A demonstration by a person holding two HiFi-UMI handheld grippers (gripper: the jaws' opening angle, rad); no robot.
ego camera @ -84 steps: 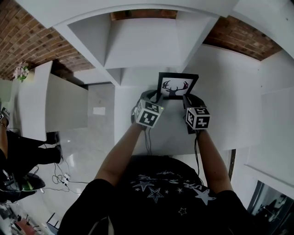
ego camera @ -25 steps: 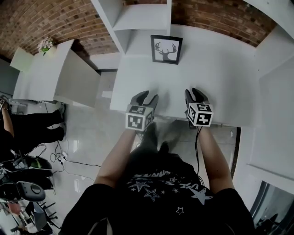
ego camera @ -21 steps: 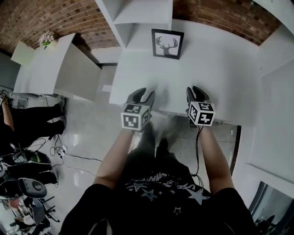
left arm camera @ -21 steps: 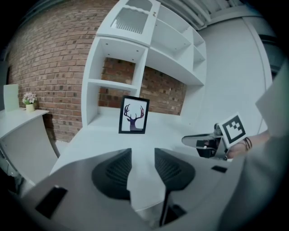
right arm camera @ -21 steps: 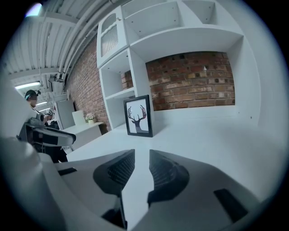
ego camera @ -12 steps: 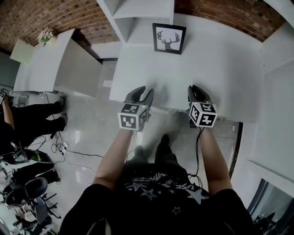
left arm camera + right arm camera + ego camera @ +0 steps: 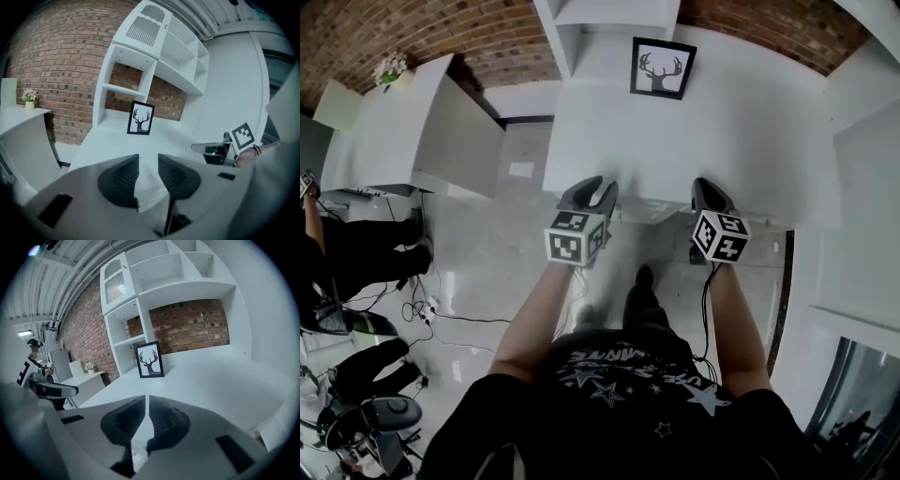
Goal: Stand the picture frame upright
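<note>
The black picture frame [image 7: 663, 68] with a deer-antler print stands upright at the far end of the white table [image 7: 759, 122], beside the shelf unit. It also shows as the frame [image 7: 141, 117] in the left gripper view and the frame [image 7: 150, 359] in the right gripper view. My left gripper [image 7: 594, 191] hovers at the table's near edge, far from the frame. Its jaws have just been closing, and a gap with nothing in it still shows in the left gripper [image 7: 148, 159]. My right gripper [image 7: 711, 190] hangs level with it. Its jaws have just closed to a thin slit on nothing, as the right gripper [image 7: 146, 401] shows.
A white shelf unit [image 7: 605, 19] rises at the table's back against a brick wall. A white side counter [image 7: 412, 131] with a small flower pot [image 7: 391, 67] stands at the left. People [image 7: 337, 253], chairs and cables are on the floor at the left.
Both grippers have drawn back from the frame to the table's near edge. The left jaws have narrowed and the right jaws have nearly met. The frame has stayed upright.
</note>
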